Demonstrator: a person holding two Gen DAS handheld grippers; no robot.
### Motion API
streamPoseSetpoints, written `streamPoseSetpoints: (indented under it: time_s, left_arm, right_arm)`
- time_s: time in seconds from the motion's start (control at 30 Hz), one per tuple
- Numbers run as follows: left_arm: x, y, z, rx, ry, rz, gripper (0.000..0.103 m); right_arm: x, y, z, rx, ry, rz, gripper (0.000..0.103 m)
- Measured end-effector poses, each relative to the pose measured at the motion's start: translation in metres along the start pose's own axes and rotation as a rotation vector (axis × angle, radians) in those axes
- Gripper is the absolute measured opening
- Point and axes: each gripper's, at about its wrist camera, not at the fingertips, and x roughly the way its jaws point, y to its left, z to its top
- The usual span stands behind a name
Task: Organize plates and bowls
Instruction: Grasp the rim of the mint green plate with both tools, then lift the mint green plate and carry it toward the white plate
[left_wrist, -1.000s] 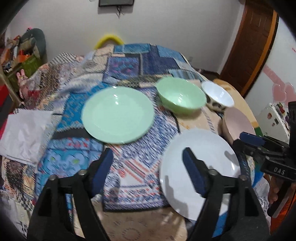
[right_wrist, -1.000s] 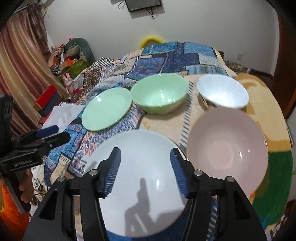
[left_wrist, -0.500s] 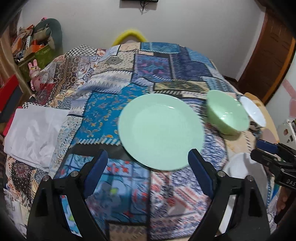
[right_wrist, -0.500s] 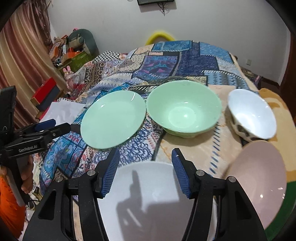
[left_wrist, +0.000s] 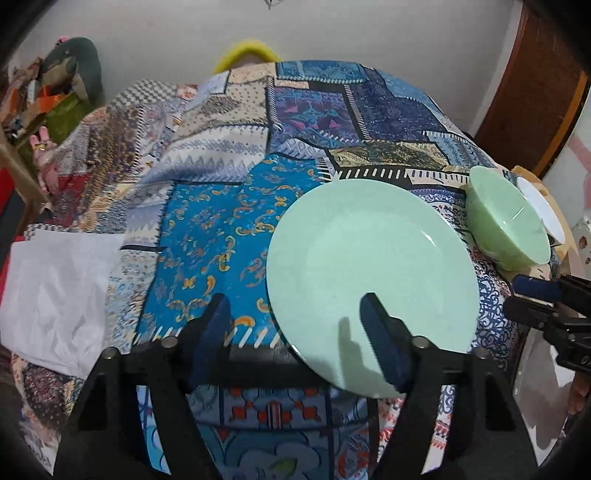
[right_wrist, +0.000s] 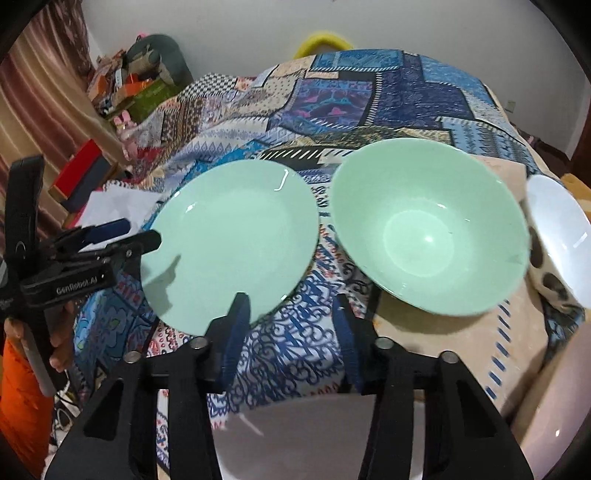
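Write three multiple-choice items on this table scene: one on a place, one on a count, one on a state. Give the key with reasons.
1. Seen from the right wrist view, the green plate lies where from the green bowl?
A. left
B. right
C. inside it

2. How many green dishes are in view?
A. one
B. two
C. four

3. What is in the green bowl?
A. soup
B. a spoon
C. nothing

Key:
1 A: the plate is on the patchwork cloth, left of the bowl, apart from it.
2 B: one plate and one bowl are green; the spotted bowl is white inside.
3 C: its bare bottom shows.
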Motion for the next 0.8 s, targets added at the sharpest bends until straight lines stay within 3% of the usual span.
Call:
streamPoseSetpoints:
  time_s: [0.27,0.37,0.53,0.8]
  left_arm:
    - [0.026,0.018,0.01,-0.054,0.05,-0.066,0.038]
    - [0.03,0.021,0.013,-0.052,0.052,-0.084,0.033]
    - [0.035,0.018,0.019,-0.042,0.065,-0.104,0.026]
    - [0.036,0.013,0.019,-0.014,0.074,-0.088,0.025]
  right_arm:
    - [0.022,0.0,0.008,-0.008,0.05,-0.039,0.023]
    - [0.024,0.0,0.012,-0.014,0.053,-0.047,0.022]
    - [0.033,-0.001,0.017,-0.009,0.072,-0.032,0.02]
    - [0.038,-0.014,0.021,0.074,0.085,0.036,0.02]
